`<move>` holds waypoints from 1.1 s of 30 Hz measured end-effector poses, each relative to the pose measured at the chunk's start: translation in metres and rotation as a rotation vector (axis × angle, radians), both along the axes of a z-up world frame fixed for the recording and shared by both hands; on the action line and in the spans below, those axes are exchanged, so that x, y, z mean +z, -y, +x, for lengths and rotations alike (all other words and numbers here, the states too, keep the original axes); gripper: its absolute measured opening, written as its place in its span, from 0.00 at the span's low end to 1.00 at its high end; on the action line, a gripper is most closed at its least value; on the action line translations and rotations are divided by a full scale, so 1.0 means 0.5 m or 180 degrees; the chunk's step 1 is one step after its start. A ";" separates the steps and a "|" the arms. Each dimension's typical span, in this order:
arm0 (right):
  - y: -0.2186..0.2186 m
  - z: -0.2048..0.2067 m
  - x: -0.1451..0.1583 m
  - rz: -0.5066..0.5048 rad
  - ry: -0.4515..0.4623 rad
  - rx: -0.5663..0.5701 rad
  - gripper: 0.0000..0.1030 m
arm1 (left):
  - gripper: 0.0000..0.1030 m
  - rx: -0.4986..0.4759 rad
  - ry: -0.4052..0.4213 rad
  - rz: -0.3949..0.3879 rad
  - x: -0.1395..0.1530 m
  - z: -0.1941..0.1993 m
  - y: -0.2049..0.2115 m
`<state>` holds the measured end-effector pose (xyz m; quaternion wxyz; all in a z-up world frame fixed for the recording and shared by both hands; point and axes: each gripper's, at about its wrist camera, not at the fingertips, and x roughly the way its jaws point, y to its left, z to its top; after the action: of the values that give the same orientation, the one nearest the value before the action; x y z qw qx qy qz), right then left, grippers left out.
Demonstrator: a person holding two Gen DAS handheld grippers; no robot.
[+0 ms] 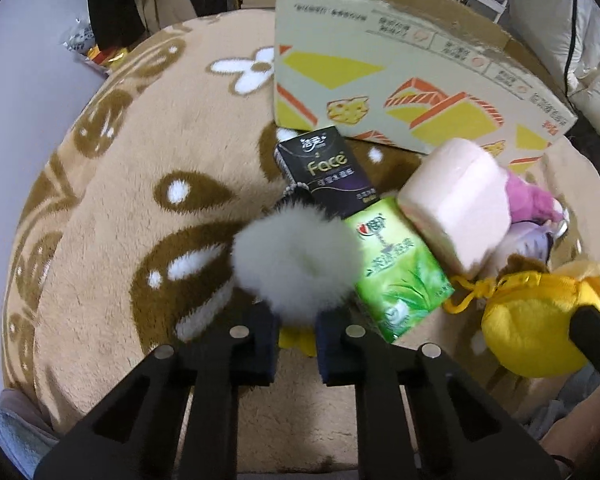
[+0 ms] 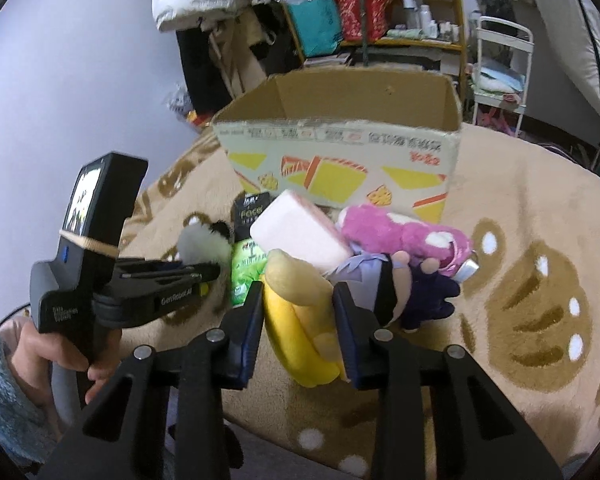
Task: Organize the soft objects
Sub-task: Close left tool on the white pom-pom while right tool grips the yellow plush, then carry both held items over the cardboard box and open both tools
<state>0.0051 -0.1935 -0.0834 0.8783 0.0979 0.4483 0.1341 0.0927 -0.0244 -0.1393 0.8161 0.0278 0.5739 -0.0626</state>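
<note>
My left gripper (image 1: 297, 320) is shut on a fluffy white pom-pom (image 1: 296, 260), also seen in the right wrist view (image 2: 202, 246). My right gripper (image 2: 298, 300) is shut on a yellow plush toy (image 2: 300, 332), which shows at the right of the left wrist view (image 1: 536, 320). A black "Face" tissue pack (image 1: 324, 170), a green tissue pack (image 1: 400, 268), a pink sponge block (image 1: 456, 204), a purple-pink plush (image 2: 404, 232) and a lilac doll (image 2: 388, 284) lie in a pile before the open cardboard box (image 2: 340, 148).
Everything rests on a tan plush blanket (image 1: 120, 200) with brown and white patterns. Behind the box are cluttered shelves (image 2: 380, 12), hanging clothes and a white rack (image 2: 500, 80). The blanket's edge drops off at the left.
</note>
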 end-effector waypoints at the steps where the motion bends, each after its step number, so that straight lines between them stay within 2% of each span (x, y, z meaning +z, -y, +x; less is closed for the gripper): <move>1: 0.005 -0.004 0.005 0.0017 0.0030 -0.0033 0.35 | 0.13 -0.0016 0.0021 -0.0013 0.005 -0.004 0.001; 10: 0.028 -0.038 0.042 0.0059 0.0360 -0.0258 0.34 | 0.13 -0.0118 0.0478 -0.0064 0.078 -0.053 0.002; 13: 0.037 -0.045 0.055 0.0017 0.0466 -0.0383 0.33 | 0.13 -0.0117 0.0732 -0.0011 0.110 -0.080 0.006; 17: 0.050 -0.061 0.084 -0.0060 0.0749 -0.0547 0.32 | 0.13 -0.0129 0.1191 0.0022 0.163 -0.113 0.011; 19: 0.055 -0.065 0.095 -0.0065 0.0861 -0.0583 0.32 | 0.13 -0.0144 0.1337 0.0015 0.179 -0.122 0.014; 24: 0.067 -0.062 0.116 -0.0050 0.1003 -0.0603 0.32 | 0.13 -0.0317 0.1733 -0.0048 0.224 -0.152 0.029; 33: 0.077 -0.039 0.158 -0.0155 0.1264 -0.0660 0.32 | 0.13 -0.0431 0.2005 -0.0110 0.287 -0.158 0.055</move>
<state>-0.0146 -0.2320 -0.0044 0.9606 0.0940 0.2571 0.0488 0.0139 -0.0517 0.0041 0.9479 0.0700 0.2887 -0.1147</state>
